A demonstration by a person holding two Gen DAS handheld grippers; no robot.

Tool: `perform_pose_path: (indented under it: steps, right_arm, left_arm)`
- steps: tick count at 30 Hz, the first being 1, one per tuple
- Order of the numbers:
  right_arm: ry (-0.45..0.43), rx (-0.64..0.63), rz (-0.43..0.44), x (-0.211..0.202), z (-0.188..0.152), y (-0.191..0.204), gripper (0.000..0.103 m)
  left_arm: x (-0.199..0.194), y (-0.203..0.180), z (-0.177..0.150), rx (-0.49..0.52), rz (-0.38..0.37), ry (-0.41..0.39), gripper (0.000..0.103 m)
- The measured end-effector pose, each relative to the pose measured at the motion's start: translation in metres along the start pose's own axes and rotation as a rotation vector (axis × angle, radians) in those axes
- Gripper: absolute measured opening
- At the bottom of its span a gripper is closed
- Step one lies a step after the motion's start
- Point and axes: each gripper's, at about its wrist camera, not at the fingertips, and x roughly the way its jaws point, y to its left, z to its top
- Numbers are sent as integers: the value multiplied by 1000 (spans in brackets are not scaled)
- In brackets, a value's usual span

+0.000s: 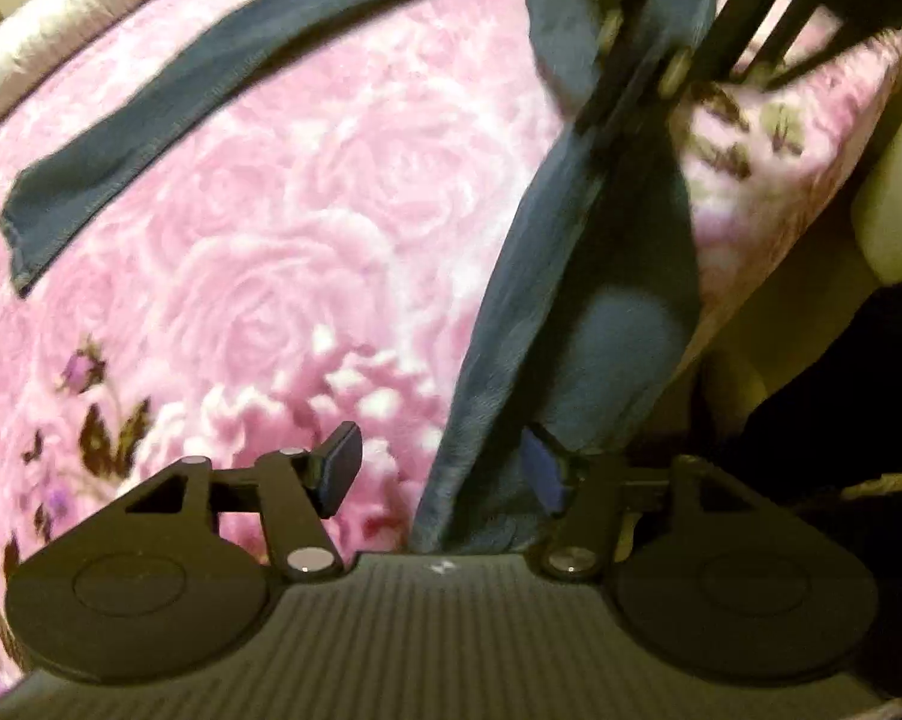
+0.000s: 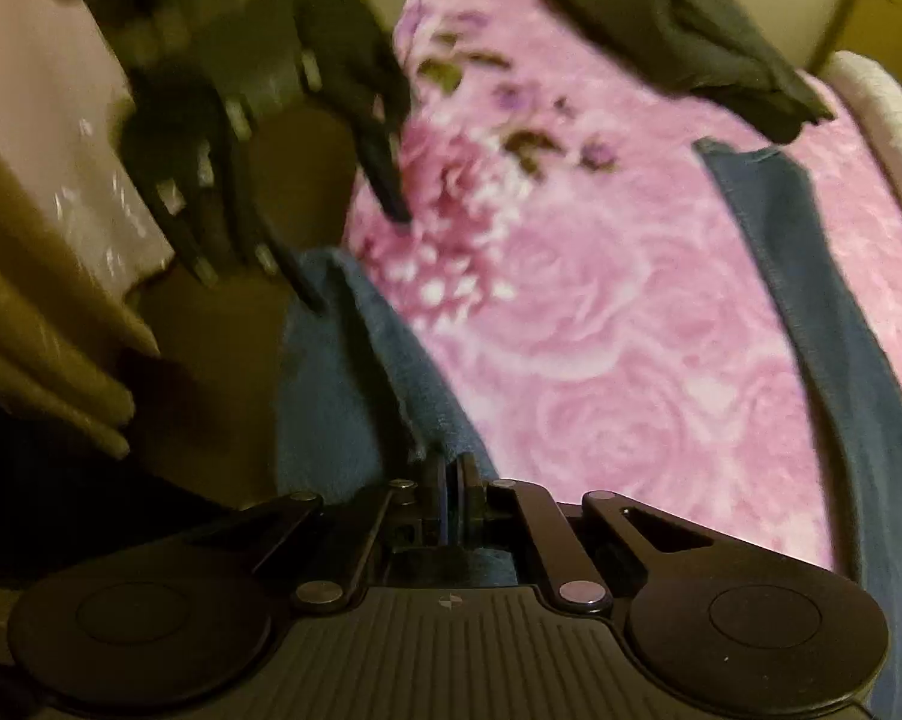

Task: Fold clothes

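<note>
A pink rose-print blanket (image 1: 259, 228) covers the work surface. In the left wrist view, one strip of a blue garment (image 1: 151, 102) (a leg or a sleeve, not resolved) is seen lying flat from 9 o'clock up toward 12 o'clock. A second strip of it rises from 6 o'clock toward 1 o'clock, lifted off the blanket.

The left gripper (image 1: 439, 468) is seen with its pads spread apart. Cloth lies against the right-hand pad and passes through the gap, but no pinch is shown. At 1 o'clock, blurred, the other tool is seen against the raised cloth.

In the right wrist view, the right gripper (image 2: 454, 489) is seen closed together on an edge of the blue garment at 6 o'clock. The left tool is seen, blurred, at 10 o'clock, its fingers open near the cloth's far end. At 1 o'clock a dark garment (image 2: 679, 30) lies bunched on the blanket; beyond it a white towel-like edge (image 2: 889, 114) is noted at 2 o'clock.

Step judged: one strip is held up by the right tool for carrying or straightening. Whether the left tool is about to take hold or is letting go is not settled by motion-blurred views. A fold would call for the held strip to be laid on the flat one, edges matched.
</note>
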Motion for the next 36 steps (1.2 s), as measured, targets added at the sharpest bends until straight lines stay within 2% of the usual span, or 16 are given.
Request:
perform_pose_path:
  steps: [1, 2, 3, 4, 7, 9, 13, 16, 17, 20, 24, 25, 27, 31, 34, 36]
  right_arm:
    - [-15, 14, 0, -10, 0, -1, 1]
    - [-30, 28, 0, -21, -1, -3, 1]
    - [-40, 48, -4, -28, 0, -4, 1]
    - [-49, 68, -7, -34, 0, -5, 1]
    - [-87, 123, -33, -49, 3, -14, 1]
    - [-116, 157, -55, -58, 5, -21, 1]
    - [-247, 170, -168, -88, 16, -39, 1]
    - [-314, 165, -220, -103, 20, -35, 1]
    - [-336, 163, -237, -109, 21, -34, 1]
    - [-241, 210, -118, -84, 8, -18, 7]
    - [-148, 293, -67, -58, -16, 2, 31]
    - [-134, 329, -55, -56, -23, 4, 38]
    - [-110, 372, -54, -56, -38, 6, 41]
    - [-50, 436, -94, -50, -53, -5, 43]
    - [-4, 485, -124, -46, -64, -13, 43]
    - [17, 511, -195, -40, -66, -22, 43]
  left_arm:
    - [2, 3, -3, 1, -25, 8, 39]
    - [5, 4, -1, 15, -52, 18, 21]
    - [4, 2, 0, 47, -65, 25, 10]
    - [0, -1, 2, 79, -63, 22, 5]
    - [-23, 5, 13, 151, -9, -3, 4]
    - [-46, 24, 29, 180, 95, -52, 4]
    - [-107, 40, 58, 344, 450, -199, 6]
    - [-116, 17, 53, 443, 587, -206, 9]
    - [-105, 8, 44, 448, 571, -161, 13]
    - [-54, -16, 5, 430, 453, 65, 24]
    - [-4, -40, -53, 344, 272, 297, 28]
    - [-4, -41, -59, 303, 246, 298, 28]
    - [-12, -33, -58, 203, 219, 267, 32]
    - [-23, 20, -32, -15, 261, 173, 43]
    - [-14, 59, -10, -60, 318, 129, 46]
    - [-1, 80, -1, -56, 314, 119, 46]
